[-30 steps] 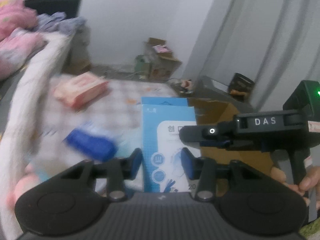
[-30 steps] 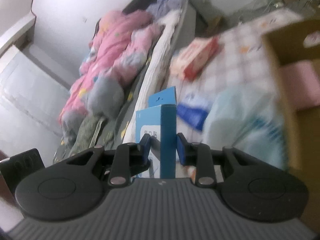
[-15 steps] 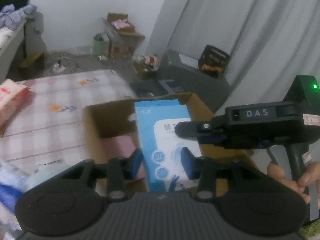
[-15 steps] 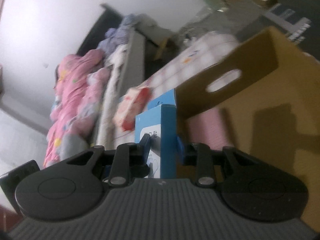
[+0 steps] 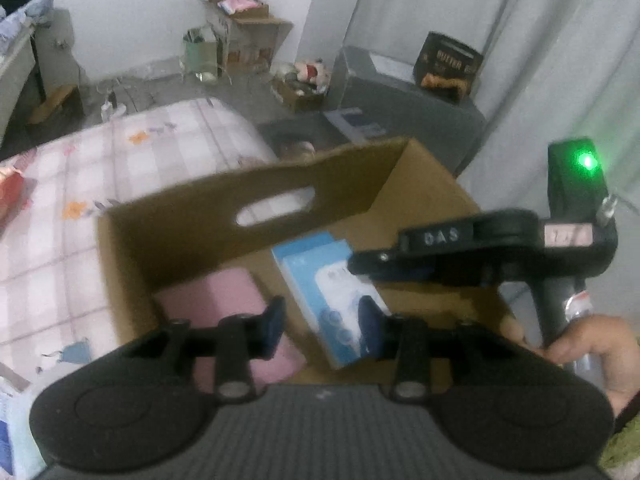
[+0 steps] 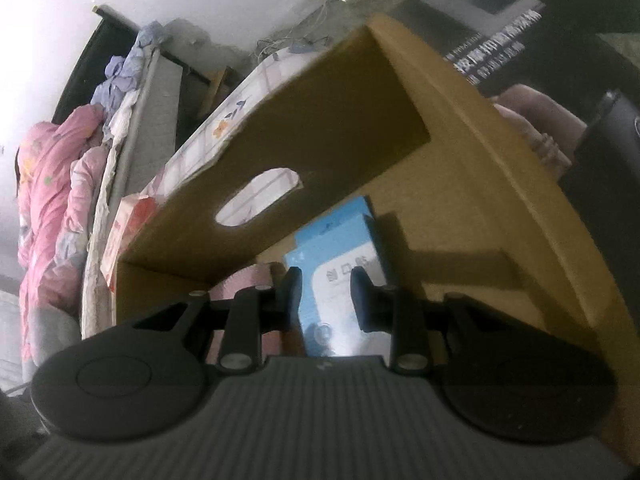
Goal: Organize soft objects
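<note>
We find the blue box (image 5: 320,280) already down inside the cardboard carton (image 5: 224,216), just right of the pink pack (image 5: 224,300), its long axis running from near to far with the far end swung a little left. It sits ahead of and below both tools. The right gripper (image 6: 326,296) is the nearer, reaching in from the right with its tips over the box's right edge. The box's face fills the narrow gap between its pads, and we cannot tell whether they pinch it. The left gripper (image 5: 322,322) is closing (on nothing, as far as we see), with the box beyond its pads.
</note>
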A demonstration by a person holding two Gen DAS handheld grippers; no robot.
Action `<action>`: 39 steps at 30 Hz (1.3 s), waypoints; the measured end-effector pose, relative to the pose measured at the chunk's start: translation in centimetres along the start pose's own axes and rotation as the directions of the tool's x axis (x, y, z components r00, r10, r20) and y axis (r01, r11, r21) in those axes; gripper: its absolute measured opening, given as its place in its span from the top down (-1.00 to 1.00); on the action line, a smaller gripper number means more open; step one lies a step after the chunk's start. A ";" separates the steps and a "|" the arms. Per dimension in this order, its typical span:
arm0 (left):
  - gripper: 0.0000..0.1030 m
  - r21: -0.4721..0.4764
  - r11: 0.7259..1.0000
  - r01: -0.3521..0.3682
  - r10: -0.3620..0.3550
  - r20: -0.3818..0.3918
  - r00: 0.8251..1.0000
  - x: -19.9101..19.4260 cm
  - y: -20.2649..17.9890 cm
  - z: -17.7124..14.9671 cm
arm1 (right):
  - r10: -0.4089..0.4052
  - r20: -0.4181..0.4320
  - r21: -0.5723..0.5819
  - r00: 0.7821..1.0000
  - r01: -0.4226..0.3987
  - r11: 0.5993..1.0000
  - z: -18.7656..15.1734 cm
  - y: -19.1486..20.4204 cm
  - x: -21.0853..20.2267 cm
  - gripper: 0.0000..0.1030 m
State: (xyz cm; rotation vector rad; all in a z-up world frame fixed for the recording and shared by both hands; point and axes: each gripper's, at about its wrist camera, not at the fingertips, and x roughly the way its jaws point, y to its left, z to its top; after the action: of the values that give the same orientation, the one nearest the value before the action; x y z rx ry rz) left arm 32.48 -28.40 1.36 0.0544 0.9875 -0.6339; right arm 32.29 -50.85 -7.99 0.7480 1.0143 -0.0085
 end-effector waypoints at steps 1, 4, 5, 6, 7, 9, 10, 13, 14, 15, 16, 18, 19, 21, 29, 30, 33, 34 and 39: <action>0.16 0.001 1.000 -0.008 0.008 0.009 1.000 -0.6 0.2 0.1 | -0.007 0.012 -0.011 1.000 0.007 1.000 -0.1 0.1 -0.2 0.50; 0.05 -0.009 1.000 -0.029 0.029 0.028 0.999 -2.8 1.0 0.1 | -0.046 0.053 -0.053 0.998 0.049 0.997 -0.4 1.0 -1.2 0.50; -0.01 -0.013 0.999 -0.036 0.036 0.034 0.999 -3.7 1.4 0.1 | -0.056 0.064 -0.058 0.996 0.060 0.997 -0.4 1.2 -1.3 0.48; -0.04 -0.016 0.999 -0.041 0.042 0.042 0.998 -4.7 1.8 0.0 | -0.063 0.076 -0.067 0.995 0.068 0.995 -0.4 1.4 -1.5 0.47; -0.11 -0.017 0.999 -0.046 0.046 0.053 0.998 -5.7 2.2 -0.2 | -0.072 0.088 -0.082 0.994 0.079 0.993 -0.6 1.7 -1.8 0.47; -0.23 -0.021 0.998 -0.060 0.062 0.076 0.995 -7.8 3.2 -0.7 | -0.116 0.104 -0.111 0.988 0.127 0.986 -0.8 2.4 -1.9 0.47; -0.28 -0.025 0.997 -0.072 0.074 0.086 0.994 -8.9 3.7 -1.0 | -0.134 0.105 -0.120 0.985 0.146 0.982 -0.9 2.6 -1.7 0.47; -0.40 -0.050 0.992 -0.120 0.125 0.107 0.986 -11.8 5.6 -2.2 | -0.175 0.084 -0.140 0.981 0.186 0.973 -1.1 2.7 -0.2 0.47; -0.46 -0.060 0.989 -0.132 0.138 0.113 0.984 -12.6 6.2 -2.7 | -0.190 0.075 -0.146 0.979 0.200 0.969 -1.2 2.7 0.5 0.47; -0.49 -0.070 0.987 -0.144 0.152 0.118 0.981 -13.5 7.0 -3.3 | -0.206 0.066 -0.153 0.976 0.214 0.965 -1.3 2.9 1.3 0.47; -0.55 -0.079 0.984 -0.157 0.166 0.119 0.979 -14.2 7.7 -3.9 | -0.218 0.059 -0.155 0.974 0.225 0.962 -1.4 2.9 1.8 0.47; -0.57 -0.105 0.977 -0.184 0.196 0.118 0.973 -15.8 9.1 -5.3 | -0.224 0.039 -0.139 0.974 0.227 0.964 -1.6 2.8 3.0 0.47; -0.58 -0.117 0.974 -0.194 0.207 0.116 0.971 -16.5 9.7 -6.0 | -0.222 0.032 -0.130 0.975 0.224 0.966 -1.6 2.8 3.5 0.47; -0.58 -0.136 0.967 -0.216 0.231 0.106 0.967 -17.8 11.0 -7.1 | -0.208 0.029 -0.121 0.978 0.210 0.970 -1.7 3.2 4.2 0.45; -0.65 -0.203 0.941 -0.272 0.302 0.133 0.944 -21.6 14.4 -12.5 | -0.222 0.040 -0.141 0.974 0.226 0.964 -2.0 5.3 5.5 0.44; -0.65 -0.212 0.939 -0.270 0.304 0.146 0.942 -22.2 14.8 -13.4 | -0.233 0.053 -0.153 0.971 0.238 0.959 -2.0 5.5 5.3 0.44; -0.68 -0.254 0.932 -0.259 0.310 0.186 0.932 -23.9 15.8 -15.2 | -0.245 0.099 -0.164 0.964 0.259 0.952 -2.1 5.8 3.7 0.44; -0.69 -0.268 0.930 -0.253 0.311 0.202 0.929 -24.6 16.1 -15.9 | -0.232 0.113 -0.157 0.966 0.248 0.956 -2.2 6.0 2.8 0.43; -0.73 -0.331 0.914 -0.236 0.334 0.279 0.900 -28.0 17.9 -18.9 | -0.144 0.174 -0.159 0.974 0.172 0.972 -3.2 8.3 -2.4 0.37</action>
State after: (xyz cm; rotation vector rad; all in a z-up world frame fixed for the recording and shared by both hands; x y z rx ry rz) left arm 16.58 5.61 8.62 -0.1597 0.7162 -0.2075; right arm 31.33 -43.51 -2.48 0.4976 0.9046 -0.1157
